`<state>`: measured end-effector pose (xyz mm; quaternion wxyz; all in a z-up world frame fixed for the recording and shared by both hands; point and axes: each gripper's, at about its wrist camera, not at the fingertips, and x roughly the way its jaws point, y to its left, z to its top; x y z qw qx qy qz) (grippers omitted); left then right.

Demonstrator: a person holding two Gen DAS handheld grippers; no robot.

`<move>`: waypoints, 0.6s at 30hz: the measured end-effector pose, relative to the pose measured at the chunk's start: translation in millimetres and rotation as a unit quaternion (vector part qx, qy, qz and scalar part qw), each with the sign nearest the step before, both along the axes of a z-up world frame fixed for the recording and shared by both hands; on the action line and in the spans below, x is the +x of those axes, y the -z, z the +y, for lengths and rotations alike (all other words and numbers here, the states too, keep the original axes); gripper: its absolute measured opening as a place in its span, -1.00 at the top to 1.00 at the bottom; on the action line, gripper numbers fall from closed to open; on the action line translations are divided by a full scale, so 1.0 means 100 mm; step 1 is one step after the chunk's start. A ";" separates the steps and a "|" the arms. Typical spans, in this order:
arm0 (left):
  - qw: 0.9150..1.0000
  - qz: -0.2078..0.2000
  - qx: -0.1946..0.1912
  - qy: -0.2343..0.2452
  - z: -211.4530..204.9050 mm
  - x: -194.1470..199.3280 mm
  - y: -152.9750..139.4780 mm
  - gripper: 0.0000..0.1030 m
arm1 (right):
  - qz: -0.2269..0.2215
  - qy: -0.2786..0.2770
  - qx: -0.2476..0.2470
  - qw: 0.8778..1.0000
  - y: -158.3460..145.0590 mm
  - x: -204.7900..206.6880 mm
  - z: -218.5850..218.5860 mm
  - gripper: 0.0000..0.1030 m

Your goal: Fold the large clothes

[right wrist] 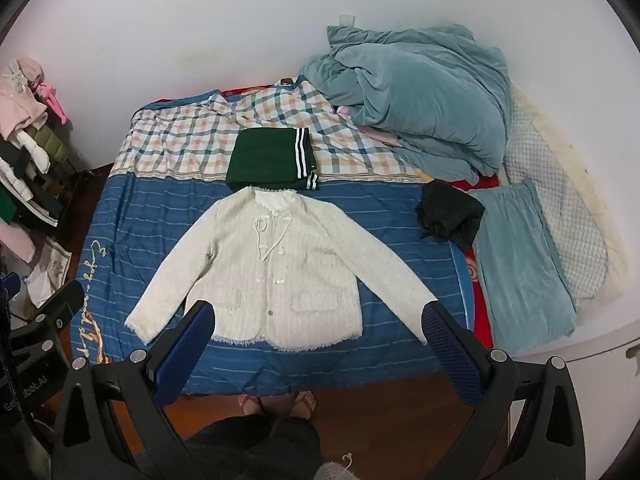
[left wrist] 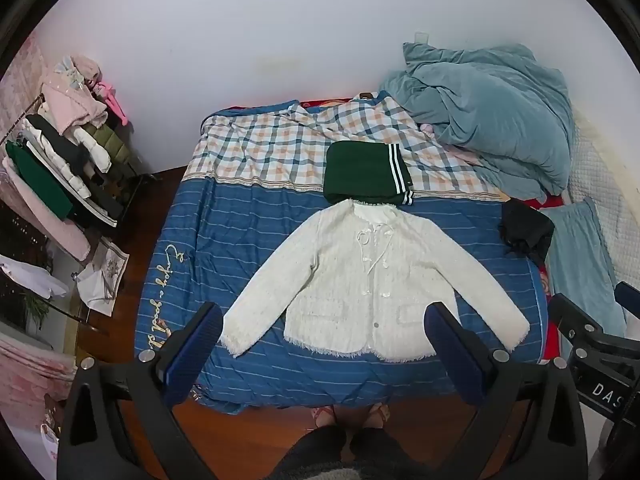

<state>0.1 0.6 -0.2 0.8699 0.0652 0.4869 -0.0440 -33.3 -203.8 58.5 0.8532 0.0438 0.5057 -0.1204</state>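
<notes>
A white tweed jacket (left wrist: 360, 280) (right wrist: 264, 264) lies flat and face up on the blue striped bedspread (left wrist: 248, 240) (right wrist: 380, 216), both sleeves spread out to the sides, its frayed hem toward me. Just beyond its collar sits a folded dark green garment with white stripes (left wrist: 366, 174) (right wrist: 272, 160). My left gripper (left wrist: 324, 320) hovers open above the jacket's hem, nothing between its blue pads. My right gripper (right wrist: 320, 320) hangs open the same way over the hem and the right sleeve cuff. Neither touches the cloth.
A rumpled teal duvet (left wrist: 488, 108) (right wrist: 420, 100) fills the bed's far right. A crumpled black garment (left wrist: 524, 228) (right wrist: 448, 210) and a teal pillow (right wrist: 520, 260) lie at the right. A clothes rack (left wrist: 60, 152) stands left. The person's sandalled feet (right wrist: 276, 400) stand on wooden floor.
</notes>
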 end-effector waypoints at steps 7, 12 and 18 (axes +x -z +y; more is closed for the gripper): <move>1.000 0.001 0.001 -0.002 0.02 0.01 0.00 -1.00 | -0.002 -0.001 -0.003 1.000 -0.02 -0.01 0.01 -1.00; 1.000 -0.003 0.005 0.000 0.00 -0.01 -0.01 -1.00 | -0.002 -0.001 -0.005 1.000 -0.03 0.02 0.07 -1.00; 1.000 -0.004 0.003 -0.001 0.01 0.00 -0.03 -1.00 | -0.004 -0.005 -0.003 1.000 -0.05 -0.01 0.06 -1.00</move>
